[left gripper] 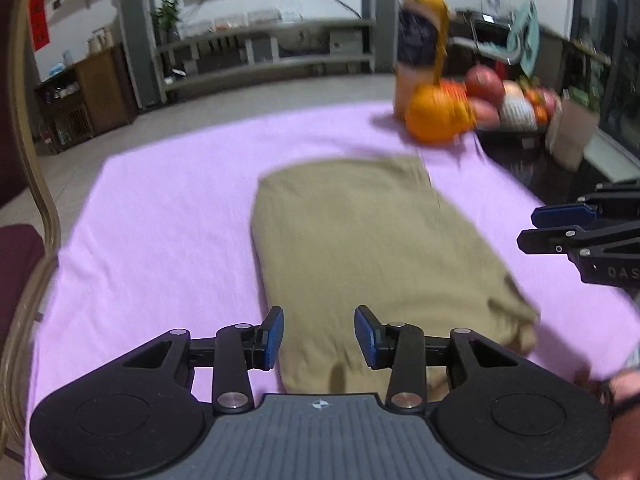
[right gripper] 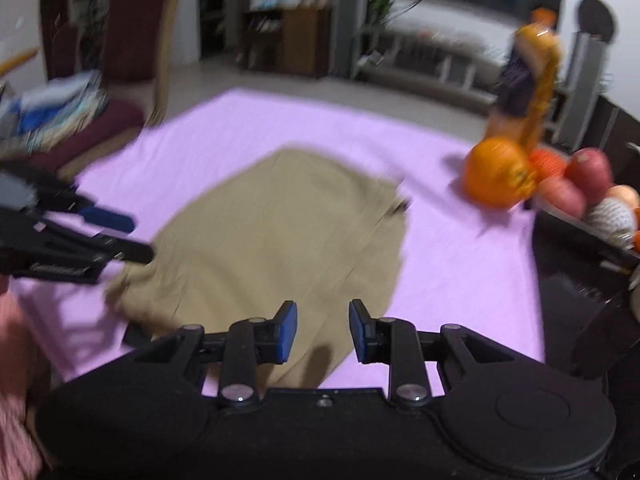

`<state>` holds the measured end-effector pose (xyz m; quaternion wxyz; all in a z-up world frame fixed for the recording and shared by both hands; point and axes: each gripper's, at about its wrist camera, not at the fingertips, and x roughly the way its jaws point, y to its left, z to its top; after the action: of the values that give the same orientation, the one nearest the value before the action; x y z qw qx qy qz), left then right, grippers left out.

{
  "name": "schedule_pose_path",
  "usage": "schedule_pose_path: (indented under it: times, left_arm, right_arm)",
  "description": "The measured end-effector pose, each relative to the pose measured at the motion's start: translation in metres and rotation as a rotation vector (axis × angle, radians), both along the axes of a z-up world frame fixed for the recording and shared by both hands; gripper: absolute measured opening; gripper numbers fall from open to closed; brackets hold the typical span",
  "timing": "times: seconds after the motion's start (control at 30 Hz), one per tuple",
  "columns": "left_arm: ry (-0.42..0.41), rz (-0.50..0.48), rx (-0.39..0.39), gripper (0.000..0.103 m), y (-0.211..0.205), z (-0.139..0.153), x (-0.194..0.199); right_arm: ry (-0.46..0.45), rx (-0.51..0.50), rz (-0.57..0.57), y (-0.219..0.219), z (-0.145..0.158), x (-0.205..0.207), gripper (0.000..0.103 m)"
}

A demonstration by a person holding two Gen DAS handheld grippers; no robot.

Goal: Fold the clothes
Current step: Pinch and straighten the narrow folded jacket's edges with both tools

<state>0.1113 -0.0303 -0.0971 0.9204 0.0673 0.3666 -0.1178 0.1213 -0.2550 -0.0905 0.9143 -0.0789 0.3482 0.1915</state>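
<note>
A folded khaki garment (left gripper: 360, 248) lies flat on the lilac cloth (left gripper: 168, 216) that covers the table. My left gripper (left gripper: 319, 338) hovers open over the garment's near edge, with nothing between its blue pads. The right gripper (left gripper: 528, 226) enters that view from the right, beside the garment. In the right wrist view the same garment (right gripper: 272, 240) spreads ahead, and my right gripper (right gripper: 323, 330) stands open above its near right corner, empty. The left gripper (right gripper: 138, 236) shows at the left edge there, over the garment's left side.
An orange (left gripper: 436, 114), a tall orange bottle (left gripper: 422, 36) and a bowl of fruit (left gripper: 508, 100) stand at the table's far right corner. A wooden chair (left gripper: 28, 184) stands at the left. In the right wrist view a pile of cloth (right gripper: 48, 108) rests on the chair seat.
</note>
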Motion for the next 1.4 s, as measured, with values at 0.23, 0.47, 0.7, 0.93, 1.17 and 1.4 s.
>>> schedule_pose_path:
  times: [0.23, 0.47, 0.7, 0.93, 1.17, 1.4]
  left_arm:
    - [0.039, 0.073, 0.013, 0.043, -0.002, -0.016, 0.059]
    - [0.043, 0.116, -0.023, 0.041, -0.011, -0.039, 0.115]
    - [-0.020, -0.014, 0.079, 0.041, -0.049, -0.059, 0.108]
    - [-0.035, -0.034, 0.086, 0.043, -0.047, -0.055, 0.106]
    - [-0.007, 0.033, -0.022, 0.048, -0.018, -0.026, 0.087]
    - [0.075, 0.046, -0.051, 0.047, -0.008, -0.033, 0.061]
  right_arm:
    - [0.040, 0.207, -0.122, -0.018, 0.005, 0.063, 0.015]
    - [0.269, 0.508, -0.085, -0.006, -0.040, 0.138, 0.016]
    - [0.428, 0.750, -0.185, -0.012, -0.111, 0.194, 0.000]
    - [0.236, 0.795, -0.634, -0.084, -0.117, 0.193, 0.004]
    - [0.155, 0.627, -0.401, -0.076, -0.062, 0.149, 0.011]
    - [0.197, 0.374, -0.085, 0.017, -0.053, 0.155, 0.013]
